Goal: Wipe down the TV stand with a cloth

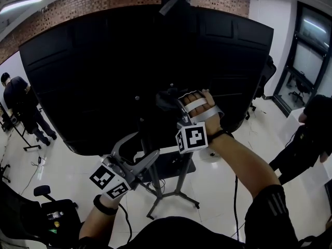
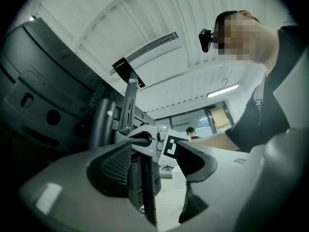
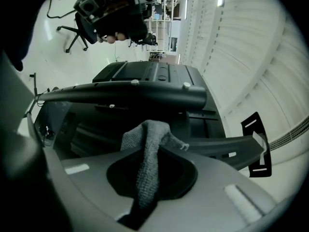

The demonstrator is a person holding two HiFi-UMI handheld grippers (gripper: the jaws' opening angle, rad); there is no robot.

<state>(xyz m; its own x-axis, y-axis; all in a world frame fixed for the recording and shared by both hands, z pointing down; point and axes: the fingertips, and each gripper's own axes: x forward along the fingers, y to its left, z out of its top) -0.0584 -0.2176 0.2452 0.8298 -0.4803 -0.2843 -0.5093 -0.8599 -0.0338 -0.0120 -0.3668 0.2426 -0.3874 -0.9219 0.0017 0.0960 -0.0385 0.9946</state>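
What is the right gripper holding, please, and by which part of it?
The right gripper holds a grey cloth, its jaws shut on a bunched fold of it, with a tuft sticking out past the tips.

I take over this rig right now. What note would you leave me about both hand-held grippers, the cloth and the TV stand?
Left hand-held gripper: jaws apart, holds nothing, low beside the TV stand.
Right hand-held gripper: shut on the grey cloth, up behind the TV, close to the mount bar.
Done: cloth is gripped and brought to the stand. Which parts are already wiped cannot be told.
Left: probably wipe the whole stand, from the bar down to the base.
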